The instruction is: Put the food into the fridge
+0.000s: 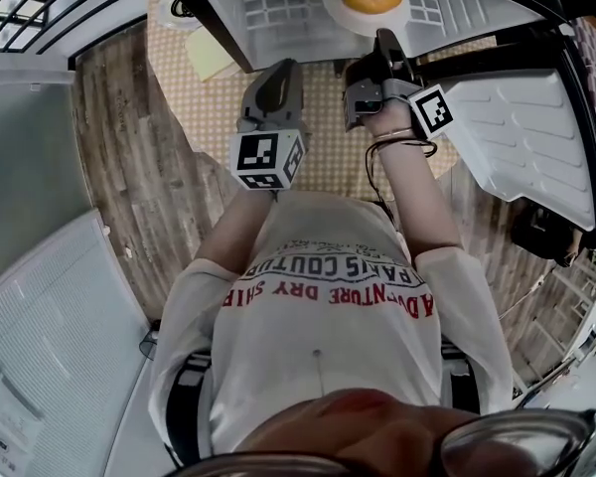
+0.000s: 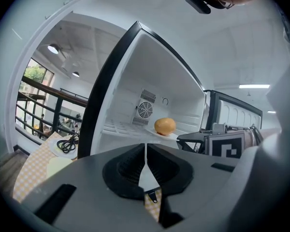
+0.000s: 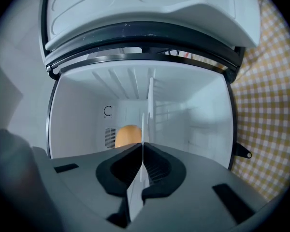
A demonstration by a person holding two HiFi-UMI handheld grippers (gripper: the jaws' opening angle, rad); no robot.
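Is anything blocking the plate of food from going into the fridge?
Nothing visible does. The fridge stands open, and the plate with the food, held at its rim by the right tongs, is already over the shelf inside.

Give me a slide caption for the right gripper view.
Right gripper clamps a white plate edge-on, carrying a round orange food inside the open fridge.

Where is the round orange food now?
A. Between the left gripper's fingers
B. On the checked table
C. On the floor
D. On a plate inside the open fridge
D: the food sits on a white plate on a shelf inside the fridge.
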